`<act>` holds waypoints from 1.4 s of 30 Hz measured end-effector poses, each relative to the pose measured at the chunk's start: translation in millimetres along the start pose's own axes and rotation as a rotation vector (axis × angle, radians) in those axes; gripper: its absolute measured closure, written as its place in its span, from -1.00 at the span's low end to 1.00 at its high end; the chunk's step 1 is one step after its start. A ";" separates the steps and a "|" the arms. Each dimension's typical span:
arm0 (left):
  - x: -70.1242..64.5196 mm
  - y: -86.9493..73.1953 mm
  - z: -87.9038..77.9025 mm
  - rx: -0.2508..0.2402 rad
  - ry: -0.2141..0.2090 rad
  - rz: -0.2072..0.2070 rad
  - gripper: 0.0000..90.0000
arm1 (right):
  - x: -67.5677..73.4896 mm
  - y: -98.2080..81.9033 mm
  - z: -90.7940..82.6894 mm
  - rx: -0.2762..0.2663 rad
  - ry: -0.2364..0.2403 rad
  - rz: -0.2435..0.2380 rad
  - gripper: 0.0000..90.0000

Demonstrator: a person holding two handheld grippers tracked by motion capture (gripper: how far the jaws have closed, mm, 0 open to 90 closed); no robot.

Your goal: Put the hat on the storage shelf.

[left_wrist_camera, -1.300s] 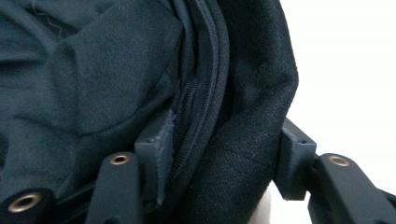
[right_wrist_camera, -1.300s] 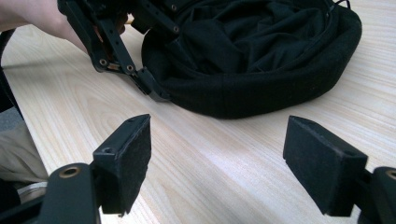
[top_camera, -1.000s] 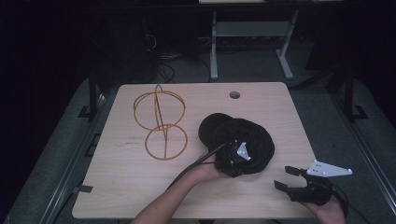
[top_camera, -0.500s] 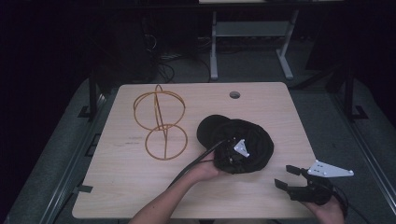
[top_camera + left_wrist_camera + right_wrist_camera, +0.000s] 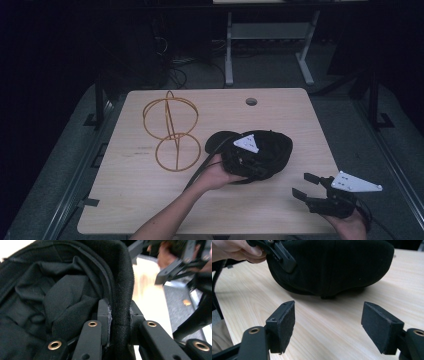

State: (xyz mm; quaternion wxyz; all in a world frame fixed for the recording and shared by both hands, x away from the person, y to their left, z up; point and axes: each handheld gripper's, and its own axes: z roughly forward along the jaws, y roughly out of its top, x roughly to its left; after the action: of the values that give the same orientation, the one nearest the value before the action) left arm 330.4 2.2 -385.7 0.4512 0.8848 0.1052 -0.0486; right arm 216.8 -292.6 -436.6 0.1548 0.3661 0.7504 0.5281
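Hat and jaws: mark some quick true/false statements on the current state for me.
1. The left gripper is shut on the hat rim. True.
2. The right gripper holds the hat. False: its jaws are open, short of the hat.
3. The wire stand is on the table, left of the hat. True.
4. The hat sits on the wire stand. False: they are apart.

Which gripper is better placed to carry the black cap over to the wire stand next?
Left. The left gripper is already shut on the black cap's edge and sits nearer the wire stand. The right gripper is open, holds nothing and is apart from the cap.
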 end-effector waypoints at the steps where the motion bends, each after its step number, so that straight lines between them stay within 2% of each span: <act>1: 0.2 1.0 -4.2 -0.015 -0.010 -0.007 0.72 | 0.9 0.9 0.3 -0.013 0.005 -0.007 -0.41; 6: 0.1 5.2 -23.6 -0.088 -0.046 -0.044 0.71 | 8.0 6.5 2.3 -0.066 0.023 -0.054 -0.46; 8: -0.4 6.7 -30.3 -0.116 -0.060 -0.054 0.71 | 10.2 9.6 3.6 -0.057 0.030 -0.059 -0.46; 10: -0.8 7.9 -36.4 -0.144 -0.078 -0.067 0.71 | 11.1 11.7 5.8 -0.044 0.045 -0.047 -0.48; 12: -1.9 8.8 -41.6 -0.166 -0.091 -0.072 0.71 | 12.0 14.3 9.0 -0.037 0.068 -0.014 -0.54; 17: -5.5 10.3 -49.1 -0.203 -0.116 -0.074 0.70 | 17.1 22.3 14.1 -0.038 0.051 0.020 -0.66; 21: -9.7 13.7 -53.7 -0.224 -0.136 -0.065 0.70 | 19.0 27.5 19.5 -0.064 0.062 0.044 -0.68; 29: -17.3 23.3 -56.2 -0.241 -0.154 -0.042 0.70 | 24.0 40.2 25.3 -0.143 0.073 0.043 -0.66; 32: -20.4 26.9 -55.6 -0.244 -0.171 -0.030 0.70 | 24.7 43.9 27.7 -0.174 0.086 0.051 -0.58; 35: -24.3 31.0 -54.7 -0.240 -0.181 -0.018 0.70 | 26.2 46.9 30.8 -0.170 0.057 0.034 -0.48; 38: -27.1 33.5 -53.6 -0.234 -0.188 -0.004 0.70 | 26.9 48.5 33.0 -0.172 0.046 0.014 -0.25; 42: -27.0 34.1 -54.4 -0.239 -0.196 -0.011 0.70 | 26.8 51.0 34.6 -0.181 0.053 0.008 0.16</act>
State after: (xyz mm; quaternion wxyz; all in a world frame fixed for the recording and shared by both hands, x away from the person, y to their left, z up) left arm 311.5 22.9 -322.0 0.5612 0.8152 0.0706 -0.1244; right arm 239.5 -241.1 -399.9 0.1651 0.3398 0.7020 0.6038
